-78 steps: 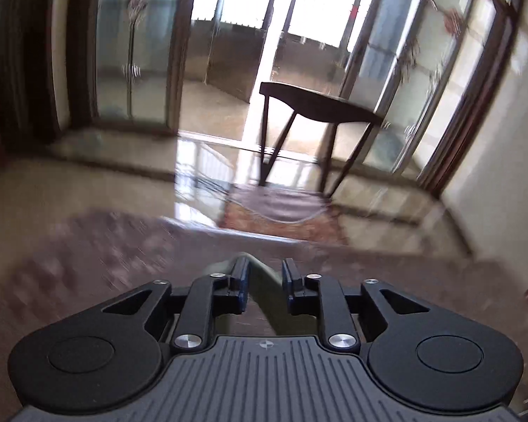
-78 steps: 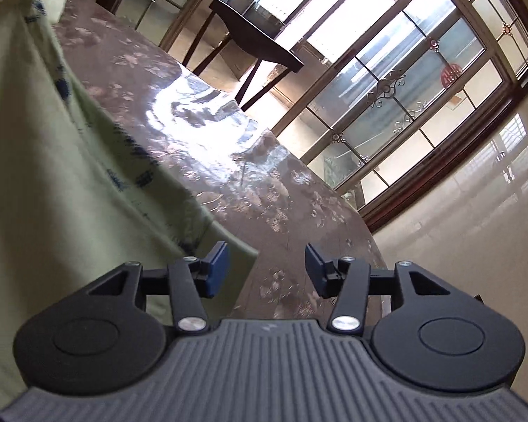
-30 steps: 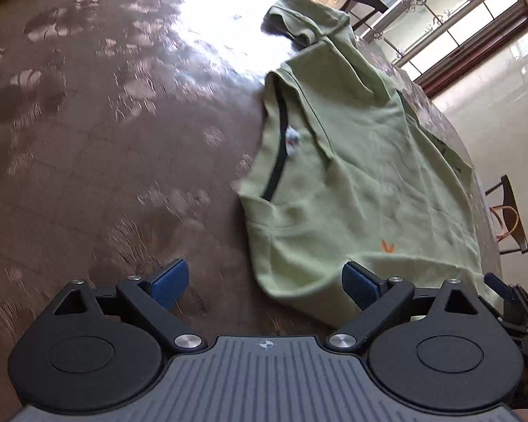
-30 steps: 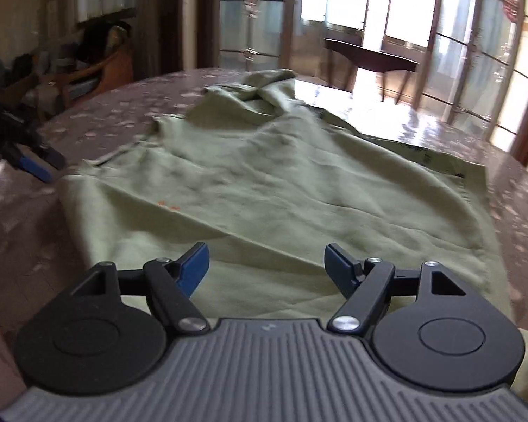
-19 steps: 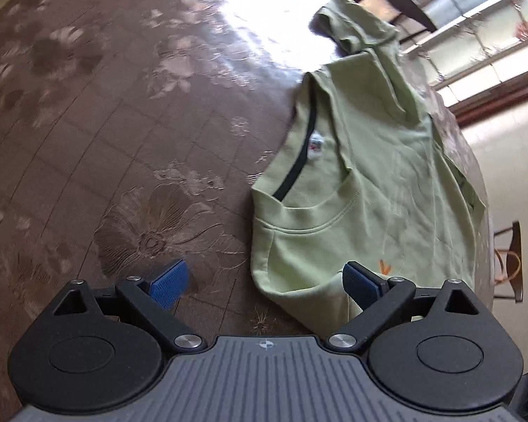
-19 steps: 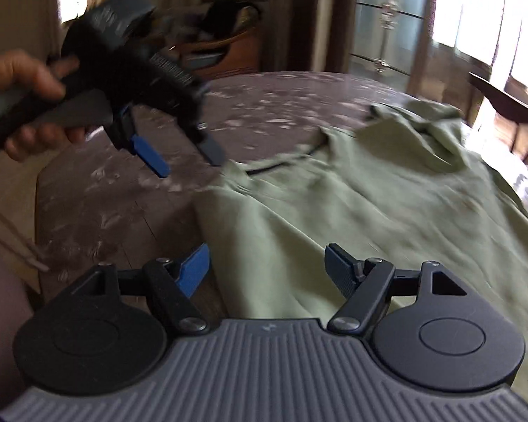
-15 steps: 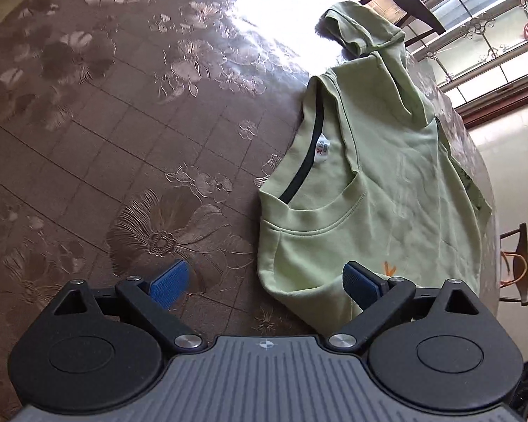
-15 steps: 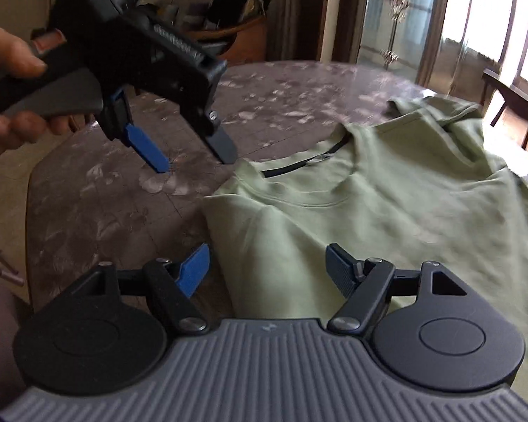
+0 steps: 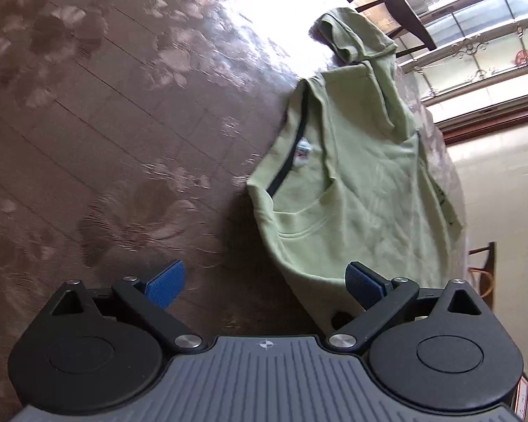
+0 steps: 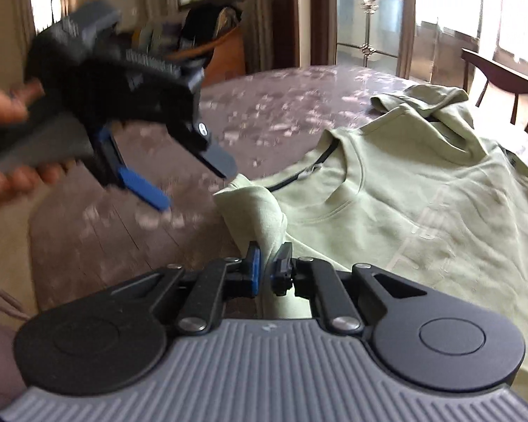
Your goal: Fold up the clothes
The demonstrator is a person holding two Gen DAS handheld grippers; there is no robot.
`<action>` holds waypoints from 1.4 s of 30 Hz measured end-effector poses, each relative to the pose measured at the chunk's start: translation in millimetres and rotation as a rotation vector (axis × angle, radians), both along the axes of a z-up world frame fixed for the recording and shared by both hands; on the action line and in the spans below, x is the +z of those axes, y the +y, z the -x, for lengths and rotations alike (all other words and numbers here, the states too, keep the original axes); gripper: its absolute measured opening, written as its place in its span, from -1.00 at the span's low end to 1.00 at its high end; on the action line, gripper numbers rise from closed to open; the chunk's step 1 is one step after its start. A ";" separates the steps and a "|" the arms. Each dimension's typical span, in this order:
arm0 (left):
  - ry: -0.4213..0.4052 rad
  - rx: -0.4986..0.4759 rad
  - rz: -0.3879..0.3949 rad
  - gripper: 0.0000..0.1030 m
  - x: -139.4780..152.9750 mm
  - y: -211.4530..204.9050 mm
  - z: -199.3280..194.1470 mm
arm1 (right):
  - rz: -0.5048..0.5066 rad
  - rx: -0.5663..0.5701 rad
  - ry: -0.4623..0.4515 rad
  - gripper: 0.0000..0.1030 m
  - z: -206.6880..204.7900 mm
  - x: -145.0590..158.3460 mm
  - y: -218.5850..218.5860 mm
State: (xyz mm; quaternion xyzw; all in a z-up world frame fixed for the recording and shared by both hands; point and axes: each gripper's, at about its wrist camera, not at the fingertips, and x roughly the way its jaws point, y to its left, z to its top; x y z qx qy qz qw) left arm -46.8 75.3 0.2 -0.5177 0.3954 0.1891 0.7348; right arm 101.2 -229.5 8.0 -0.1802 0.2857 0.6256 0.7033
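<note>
The right gripper (image 10: 266, 267) pinches the green shirt (image 10: 422, 211) by its near sleeve; the left gripper (image 9: 264, 283) hangs wide open above the brown table (image 9: 105, 123); a chair (image 10: 503, 77) stands beyond the far edge.

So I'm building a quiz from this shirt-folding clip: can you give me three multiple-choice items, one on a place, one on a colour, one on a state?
1. Where does the T-shirt lie?
A. on the patterned table
B. on a chair
C. on the floor

2. What colour is the T-shirt?
A. white
B. light green
C. navy

3. How is the right gripper?
A. wide open
B. shut on nothing
C. shut on a T-shirt fold

Answers:
1 A, it is spread on the tabletop.
2 B, the fabric is pale green in both views.
3 C, cloth is pinched between its fingers, while the left gripper is open.
</note>
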 end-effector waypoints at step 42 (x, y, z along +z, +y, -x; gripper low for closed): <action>0.019 -0.003 -0.219 -0.93 9.3 -25.5 -28.6 | -0.024 0.171 0.109 -0.81 26.8 4.3 -2.7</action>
